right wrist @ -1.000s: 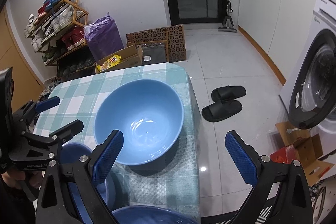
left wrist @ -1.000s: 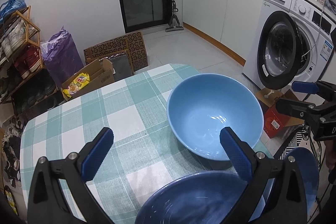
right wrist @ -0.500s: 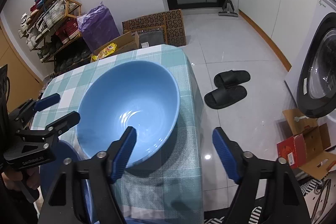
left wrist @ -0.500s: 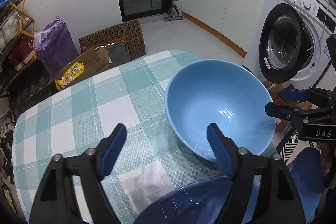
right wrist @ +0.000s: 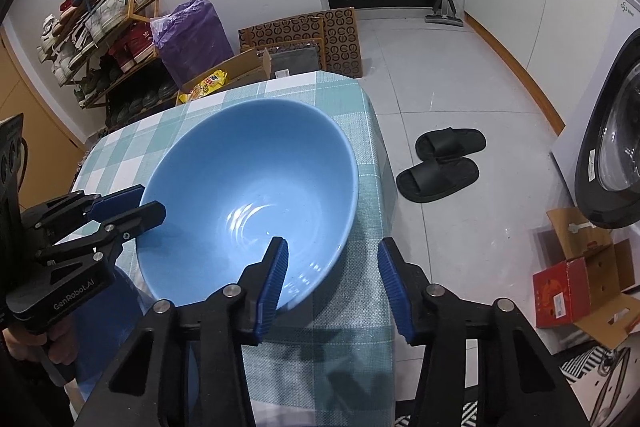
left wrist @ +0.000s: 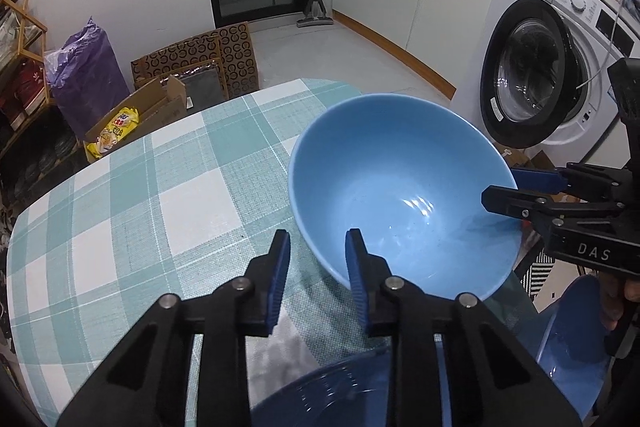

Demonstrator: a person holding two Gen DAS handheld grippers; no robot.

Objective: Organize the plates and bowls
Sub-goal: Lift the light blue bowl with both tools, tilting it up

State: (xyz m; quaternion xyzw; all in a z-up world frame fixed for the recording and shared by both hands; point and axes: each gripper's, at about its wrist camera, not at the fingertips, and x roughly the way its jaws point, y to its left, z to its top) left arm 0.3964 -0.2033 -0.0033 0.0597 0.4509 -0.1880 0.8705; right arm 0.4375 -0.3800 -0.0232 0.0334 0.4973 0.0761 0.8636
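In the right wrist view, white lettering reading "GenRobot.AI" is showing on the black body of the left gripper (right wrist: 132,205) at the left edge. In the left wrist view, "DAS" is showing on the right gripper (left wrist: 508,187) at the right edge. The red print on the yellow snack bag (left wrist: 114,131) at the left is too small to read.

Both grippers are pointing steeply down over the checked tablecloth (left wrist: 160,187), reaching in from the bottom of their own views. The light blue bowl (left wrist: 400,187) is sitting on the cloth at the frame's centre, near the table's right edge. The left gripper's jaws have just been closing and are now standing narrow, pinching the bowl's near left rim, one ribbed blue pad inside and one outside. The right gripper's jaws have also just been closing and are straddling the opposite rim at a middling gap. Its inner pad is lying against the bowl's inside, and its outer pad is standing clear of the wall.

The bowl is looking smooth, glazed and round, with ceiling light glinting off its bottom. The cloth is looking woven, in teal and white squares. Two darker blue bowls (left wrist: 572,327) are lying low in the frame.
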